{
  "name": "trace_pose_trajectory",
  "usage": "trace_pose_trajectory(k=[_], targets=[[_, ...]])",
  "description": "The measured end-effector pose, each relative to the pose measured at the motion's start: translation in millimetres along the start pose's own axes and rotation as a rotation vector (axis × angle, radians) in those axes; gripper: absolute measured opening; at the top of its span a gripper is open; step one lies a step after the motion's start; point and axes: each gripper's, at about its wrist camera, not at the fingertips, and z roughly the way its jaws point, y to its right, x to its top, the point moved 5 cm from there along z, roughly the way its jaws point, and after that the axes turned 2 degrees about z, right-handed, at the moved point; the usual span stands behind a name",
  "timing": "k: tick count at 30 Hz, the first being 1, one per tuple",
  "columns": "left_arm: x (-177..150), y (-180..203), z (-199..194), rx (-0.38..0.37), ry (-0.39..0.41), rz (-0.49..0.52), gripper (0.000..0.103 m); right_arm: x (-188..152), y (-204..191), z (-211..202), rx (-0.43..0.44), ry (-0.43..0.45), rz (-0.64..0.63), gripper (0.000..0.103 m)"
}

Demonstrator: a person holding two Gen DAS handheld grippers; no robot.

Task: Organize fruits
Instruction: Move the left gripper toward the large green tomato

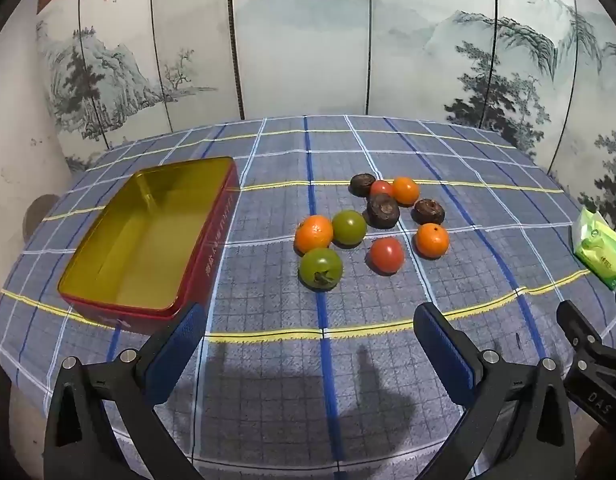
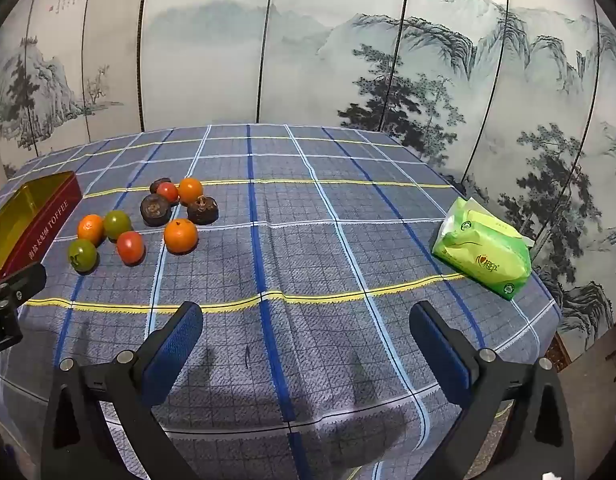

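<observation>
Though blurred, round glossy fruits (image 1: 349,227) beside rectangular tin (image 1: 148,236).

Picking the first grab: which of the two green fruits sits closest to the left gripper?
The green fruit with its dried stem showing, at the cluster's near edge. The other green one lies farther back, beside an orange fruit.

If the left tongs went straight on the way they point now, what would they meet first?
Probably bare tablecloth: the open left tongs tilt downward at it. If they cleared the cloth, the green fruit is nearest in line, though depth is unclear.
</observation>
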Motion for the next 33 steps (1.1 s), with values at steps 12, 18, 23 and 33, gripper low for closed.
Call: trace_pose_trajectory(k=[12, 18, 23, 33], targets=[[0, 5, 9, 0.011, 0.009, 0.007, 0.103, 0, -2, 0, 0.01, 0.004, 0.002, 0.102], [-1, 2, 3, 0.011, 0.014, 0.005, 0.103, -1, 1, 0, 0.008, 0.004, 0.001, 0.102], [-1, 1, 4, 0.019, 0.011, 0.001, 0.103, -2, 1, 0, 0.01, 0.004, -0.001, 0.102], [-4, -3, 7, 0.019, 0.006, 0.0, 0.103, -4, 1, -2, 0.011, 0.001, 0.0, 0.102]])
